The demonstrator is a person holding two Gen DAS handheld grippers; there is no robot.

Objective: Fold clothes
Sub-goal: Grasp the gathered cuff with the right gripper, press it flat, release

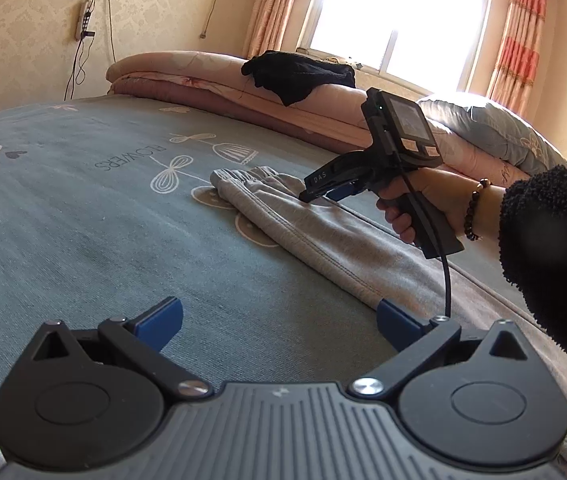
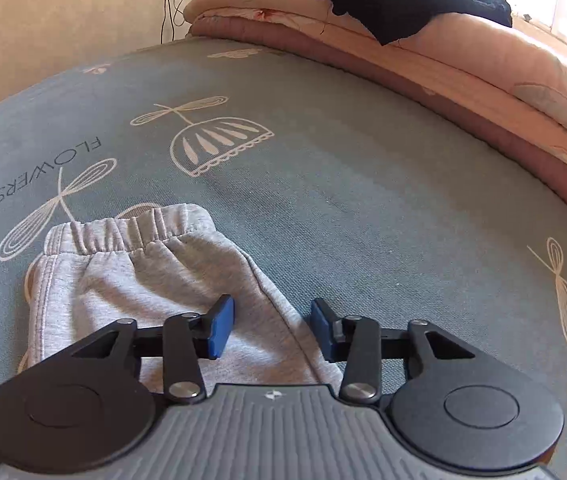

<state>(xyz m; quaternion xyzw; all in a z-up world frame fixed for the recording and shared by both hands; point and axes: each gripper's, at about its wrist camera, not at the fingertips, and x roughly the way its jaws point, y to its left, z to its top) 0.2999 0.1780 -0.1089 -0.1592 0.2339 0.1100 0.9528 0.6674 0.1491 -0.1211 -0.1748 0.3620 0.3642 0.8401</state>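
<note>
My right gripper [image 2: 271,328]: two blue fingers [image 2: 219,326], a narrow gap between them, straddling the right edge of the grey trousers [image 2: 155,276]; pads not pressing the cloth, nothing gripped. My left gripper [image 1: 279,320]: two fingers [image 1: 163,320] spread wide, empty, over bare sheet at the trousers' near edge.

One pair of trousers, lying flat on the bed [image 2: 363,184], elastic waistband [image 2: 131,226] at 11 o'clock from my right fingers.

My right hand [image 1: 407,208] wears one bead bracelet [image 1: 475,208] and a dark fleece sleeve [image 1: 555,264].

Farther out at 12 to 1 o'clock: one stack of pink quilts [image 2: 463,64], one black garment [image 2: 403,0] draped on top. One grey quilt [image 1: 487,132] by the window [image 1: 399,12], two curtains [image 1: 523,32]. Nothing blocks the trousers.
</note>
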